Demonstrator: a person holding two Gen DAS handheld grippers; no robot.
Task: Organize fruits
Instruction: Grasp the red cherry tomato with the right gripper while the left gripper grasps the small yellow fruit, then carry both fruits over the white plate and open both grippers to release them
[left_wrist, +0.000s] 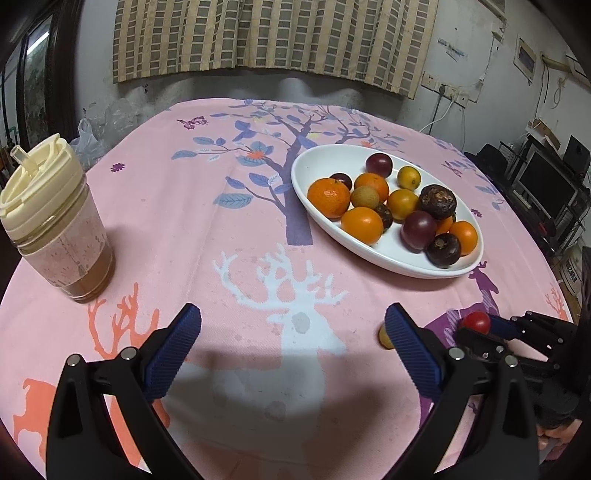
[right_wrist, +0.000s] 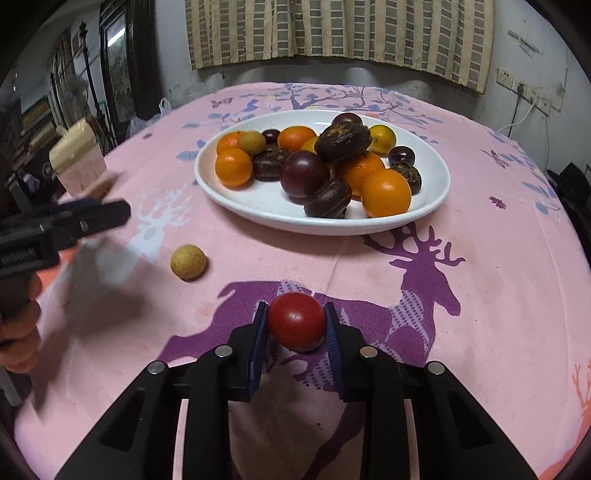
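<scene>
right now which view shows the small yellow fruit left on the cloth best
The right wrist view: the small yellow fruit lies whole and unobstructed on the pink cloth, left of the red tomato. In the left wrist view only a sliver peeks out behind the left gripper's right finger.

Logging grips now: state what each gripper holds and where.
The right gripper grips the red tomato by its two sides. The left gripper is open and holds nothing.

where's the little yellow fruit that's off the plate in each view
Left wrist: the yellow fruit shows at lower right, mostly hidden behind the left gripper's right-hand finger.
Right wrist: it lies in full view at centre left, on the tablecloth in front of the plate.
Shared landmark: the white plate of fruit.
</scene>
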